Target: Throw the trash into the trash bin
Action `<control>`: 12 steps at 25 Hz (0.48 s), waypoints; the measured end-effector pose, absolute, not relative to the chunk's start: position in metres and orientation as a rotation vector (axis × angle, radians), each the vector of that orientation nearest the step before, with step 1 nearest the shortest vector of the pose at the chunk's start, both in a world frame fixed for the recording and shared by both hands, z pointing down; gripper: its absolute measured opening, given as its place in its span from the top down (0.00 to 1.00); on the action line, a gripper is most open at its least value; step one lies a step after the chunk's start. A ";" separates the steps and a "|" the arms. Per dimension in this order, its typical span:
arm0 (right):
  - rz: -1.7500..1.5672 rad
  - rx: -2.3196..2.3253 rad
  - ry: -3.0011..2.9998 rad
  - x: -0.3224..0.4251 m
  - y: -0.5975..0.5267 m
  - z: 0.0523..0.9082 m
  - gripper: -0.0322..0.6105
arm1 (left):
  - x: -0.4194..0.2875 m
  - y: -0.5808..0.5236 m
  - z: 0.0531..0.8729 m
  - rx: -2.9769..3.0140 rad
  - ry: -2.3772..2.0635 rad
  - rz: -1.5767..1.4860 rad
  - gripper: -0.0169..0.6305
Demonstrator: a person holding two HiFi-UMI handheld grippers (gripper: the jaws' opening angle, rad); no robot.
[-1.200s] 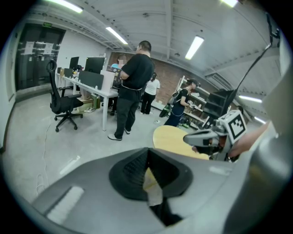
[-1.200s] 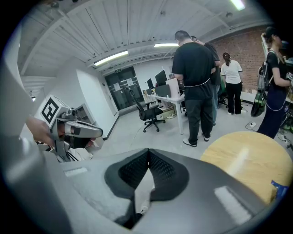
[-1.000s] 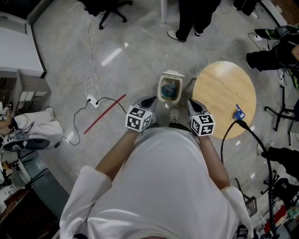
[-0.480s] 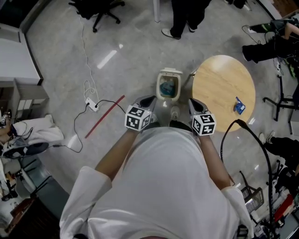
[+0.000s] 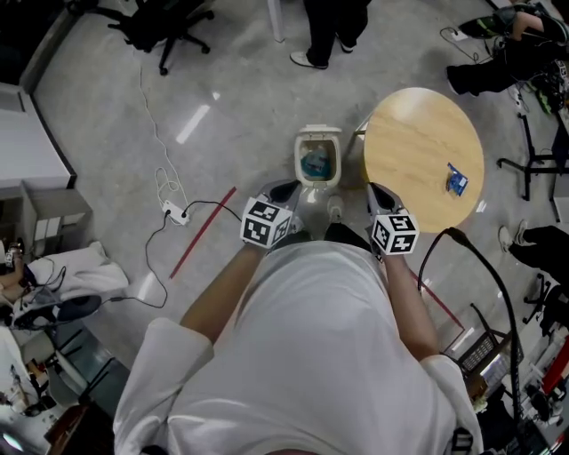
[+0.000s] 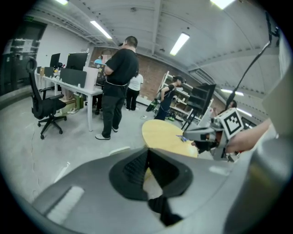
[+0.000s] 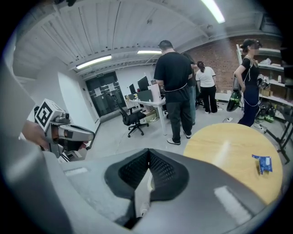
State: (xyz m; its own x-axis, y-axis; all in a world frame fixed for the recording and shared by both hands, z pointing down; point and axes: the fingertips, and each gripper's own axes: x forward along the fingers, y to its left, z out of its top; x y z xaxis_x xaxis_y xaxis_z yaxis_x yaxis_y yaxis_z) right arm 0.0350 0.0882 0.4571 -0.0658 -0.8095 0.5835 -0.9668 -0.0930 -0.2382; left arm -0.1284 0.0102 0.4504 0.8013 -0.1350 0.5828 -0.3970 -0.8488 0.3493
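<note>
Near the surface (image 5: 413, 142) edge, the wrapper (image 5: 455, 180) could be knocked off; left hand-held gripper (image 5: 283, 190) and right hand-held gripper (image 5: 380, 192) are closed, empty.

In the head view, the inside of the trash bin (image 5: 317, 157) shows only a bluish-green patch, too small to tell what it is. The small blue thing (image 5: 455, 179) on the round desk (image 5: 409, 133) is also too small to name. The top edge cuts off the standing person (image 5: 327, 27), so only legs and shoes show. The grey bodies of the left tongs (image 6: 147, 153) and the right tongs (image 7: 149, 153) hide the floor behind them.
</note>
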 end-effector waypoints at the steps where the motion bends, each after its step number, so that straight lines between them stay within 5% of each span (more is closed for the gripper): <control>1: 0.905 1.971 -1.912 0.036 0.090 0.458 0.95 | -0.126 0.010 0.450 2.535 -0.381 0.773 0.97; 12: 0.937 2.130 -1.795 0.052 0.122 0.459 0.95 | -0.089 0.027 0.442 2.698 -0.197 0.851 0.97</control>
State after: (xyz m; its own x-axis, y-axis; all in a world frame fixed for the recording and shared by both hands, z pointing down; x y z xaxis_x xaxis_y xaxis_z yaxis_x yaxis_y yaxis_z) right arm 0.0521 0.1218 0.4588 0.0602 -0.8120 0.5805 -0.9405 -0.2410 -0.2395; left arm -0.0892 0.0269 0.4415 0.8147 -0.0386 0.5786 -0.2194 -0.9441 0.2460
